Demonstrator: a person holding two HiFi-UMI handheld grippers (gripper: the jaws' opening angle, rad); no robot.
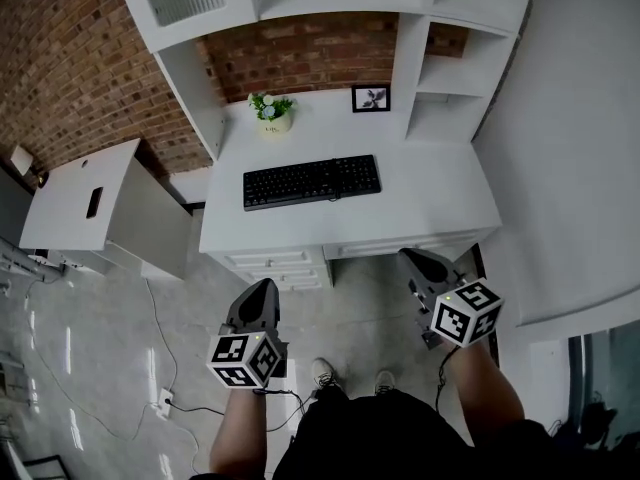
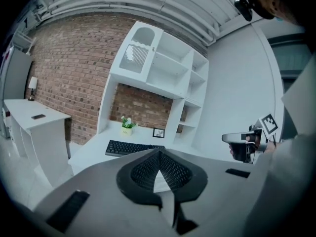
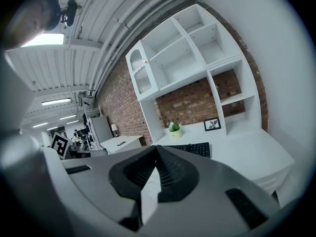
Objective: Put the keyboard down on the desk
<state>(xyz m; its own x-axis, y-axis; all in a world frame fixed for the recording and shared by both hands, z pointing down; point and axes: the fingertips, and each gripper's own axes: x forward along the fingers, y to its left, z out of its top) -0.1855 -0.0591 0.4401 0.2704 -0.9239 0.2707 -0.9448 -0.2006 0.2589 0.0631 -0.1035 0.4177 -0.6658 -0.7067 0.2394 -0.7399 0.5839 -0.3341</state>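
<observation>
Grey left gripper (image 1: 262, 288) and right gripper (image 1: 413, 259) both closed and empty; black keyboard (image 1: 311, 181) lying flat on the white desk (image 1: 440, 203).
I am holding both grippers low in front of me, jaws pressed together with nothing in them, well back from the desk. Farther off, the keyboard is sitting near the desk's front edge, in front of a little plant (image 1: 272, 113) and a picture frame (image 1: 370, 98). I am guessing it is light, stiff and long, with smooth plastic sides, so I would be pinching its two short ends.
</observation>
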